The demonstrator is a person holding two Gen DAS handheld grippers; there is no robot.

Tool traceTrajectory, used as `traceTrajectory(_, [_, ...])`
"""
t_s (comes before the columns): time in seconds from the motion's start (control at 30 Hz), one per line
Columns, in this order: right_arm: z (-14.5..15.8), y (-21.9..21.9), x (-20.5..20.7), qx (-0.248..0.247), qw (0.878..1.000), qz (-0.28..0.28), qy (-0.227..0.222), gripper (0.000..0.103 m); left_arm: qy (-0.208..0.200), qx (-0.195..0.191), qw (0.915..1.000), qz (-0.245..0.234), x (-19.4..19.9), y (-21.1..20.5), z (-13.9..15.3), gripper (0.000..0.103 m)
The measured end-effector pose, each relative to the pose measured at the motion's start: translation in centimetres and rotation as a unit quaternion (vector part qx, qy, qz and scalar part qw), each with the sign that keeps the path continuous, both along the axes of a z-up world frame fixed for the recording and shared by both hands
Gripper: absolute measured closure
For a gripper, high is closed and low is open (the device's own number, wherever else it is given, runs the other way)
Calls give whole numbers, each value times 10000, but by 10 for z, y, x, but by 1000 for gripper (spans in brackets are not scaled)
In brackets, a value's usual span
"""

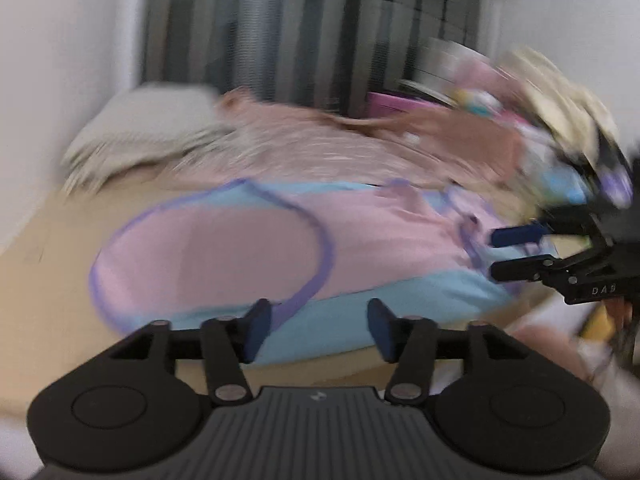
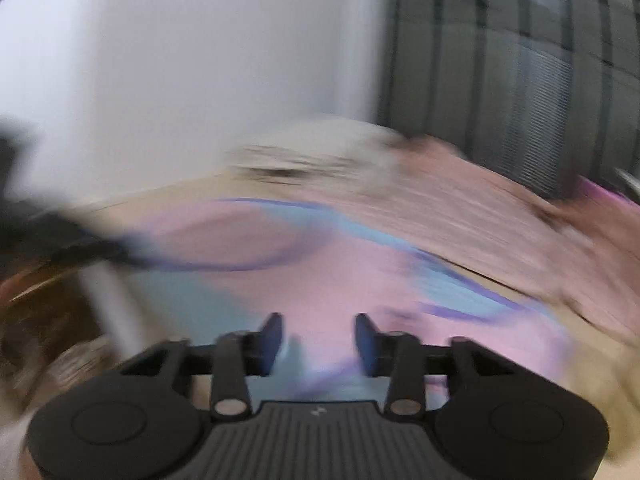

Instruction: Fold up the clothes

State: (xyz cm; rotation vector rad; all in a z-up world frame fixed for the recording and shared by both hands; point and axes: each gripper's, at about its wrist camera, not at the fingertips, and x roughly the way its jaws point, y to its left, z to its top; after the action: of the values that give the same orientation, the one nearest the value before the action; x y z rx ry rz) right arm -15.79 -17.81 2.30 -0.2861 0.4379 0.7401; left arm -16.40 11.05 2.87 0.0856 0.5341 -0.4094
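Jaws of both grippers stand parted with nothing between the pads. The left gripper (image 1: 320, 330) hangs just above the near blue edge of a pink and light-blue garment (image 1: 280, 248) with purple piping, which lies spread on a tan table (image 1: 60, 280); a purple-edged oval opening of the garment sits ahead and left of the fingers. The right gripper (image 1: 516, 252), seen in the left wrist view at the right side of the garment, points leftward over the cloth's right edge, its blue-padded fingers (image 1: 520, 236) apart and empty. In the right wrist view the same gripper (image 2: 319, 344) hovers over the pink and blue cloth (image 2: 320, 272); heavy motion blur leaves it unclear whether the pads touch the fabric. Beyond the garment lies a pinkish patterned cloth (image 1: 320, 148), with a folded pale grey item (image 1: 152, 128) at the far left near the wall. A jumbled heap of mixed clothes (image 1: 560, 128) stands at the far right, too blurred to sort. Dark vertical slats (image 1: 280, 24) back the scene.
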Motion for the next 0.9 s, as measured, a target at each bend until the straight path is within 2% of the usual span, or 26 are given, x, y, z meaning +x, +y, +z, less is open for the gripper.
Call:
traceTrajectory(0.07, [-9,8,1,-196,9997,75,147,68,75,237,9996,-151,10,-6,-7,43])
traceTrajectory(0.1, [-15,10,4,-263,9994,19,239,84,225,214,9994,-178,15,-6,-10,43])
traceTrajectory(0.13, [-18,9,7,-265,9991,-44,339,91,375,190,9989,-205,19,-6,-12,44])
traceTrajectory(0.27, [-22,-15,7,321,9964,-85,780,91,355,375,9982,-316,6,-9,-17,40])
traceTrajectory(0.33, [-21,-21,6,391,9951,3,912,91,343,511,9968,-509,-8,-13,-18,35])
traceTrajectory(0.4, [-19,-26,2,385,9942,155,992,90,234,754,9943,-718,-19,-18,-17,35])
traceTrajectory(0.47, [-13,-23,-8,41,9982,334,494,80,-132,1072,9907,-824,-29,-22,-15,35])
traceTrajectory(0.5, [-10,-21,-14,-159,9988,425,196,59,-357,1331,9869,-842,-31,-25,-15,34])
traceTrajectory(0.53, [-6,-19,-19,-359,9980,515,-102,44,-487,1620,9817,-878,-30,-28,-17,34])
traceTrajectory(0.6, [-9,-3,-29,-1120,9870,895,-727,44,-631,2135,9697,-1005,-24,-35,-24,34])
traceTrajectory(0.67, [-18,14,-30,-1782,9716,1175,-1017,46,-677,2478,9594,-1164,-18,-40,-32,35])
traceTrajectory(0.7, [-24,20,-27,-2033,9654,1223,-1084,53,-610,2548,9569,-1254,-16,-42,-34,36])
traceTrajectory(0.73, [-29,24,-25,-2216,9608,1254,-1100,74,-543,2618,9542,-1344,-14,-43,-37,42])
traceTrajectory(0.77, [-33,25,-24,-2302,9581,1314,-1086,72,-517,2675,9519,-1402,-14,-44,-39,44])
traceTrajectory(0.8, [-34,24,-24,-2298,9573,1351,-1120,76,-559,2742,9498,-1402,-17,-44,-41,45])
traceTrajectory(0.87, [-32,21,-27,-2232,9588,1356,-1117,87,-660,2959,9429,-1381,-24,-46,-45,45])
traceTrajectory(0.9, [-29,18,-30,-2207,9599,1325,-1109,100,-701,3067,9390,-1386,-28,-47,-48,45])
